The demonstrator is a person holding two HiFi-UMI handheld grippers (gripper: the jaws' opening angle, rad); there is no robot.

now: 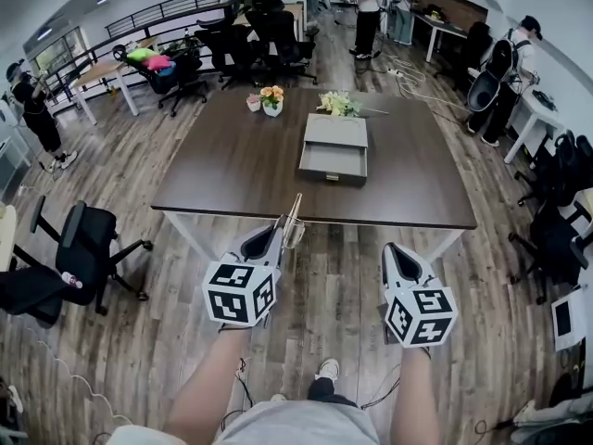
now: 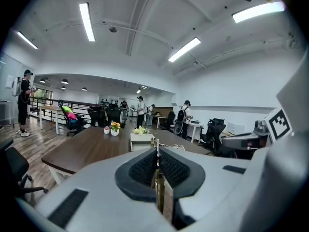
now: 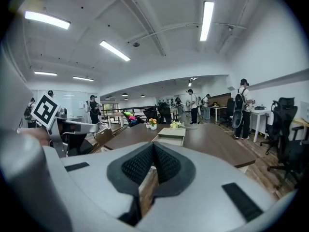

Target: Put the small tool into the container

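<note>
small tool (image 1: 295,219), clamped in left hand-held gripper (image 1: 282,235) — pointing toward table (image 1: 232,156)

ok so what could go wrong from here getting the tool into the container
The left hand-held gripper pinches the thin tool with a long part sticking out past the jaws; it might pivot or slip on the way.
The container sits midway across the table, well past its near edge, so the tool's tip could strike its front wall.
An overshoot could knock the flowers just behind it.
</note>
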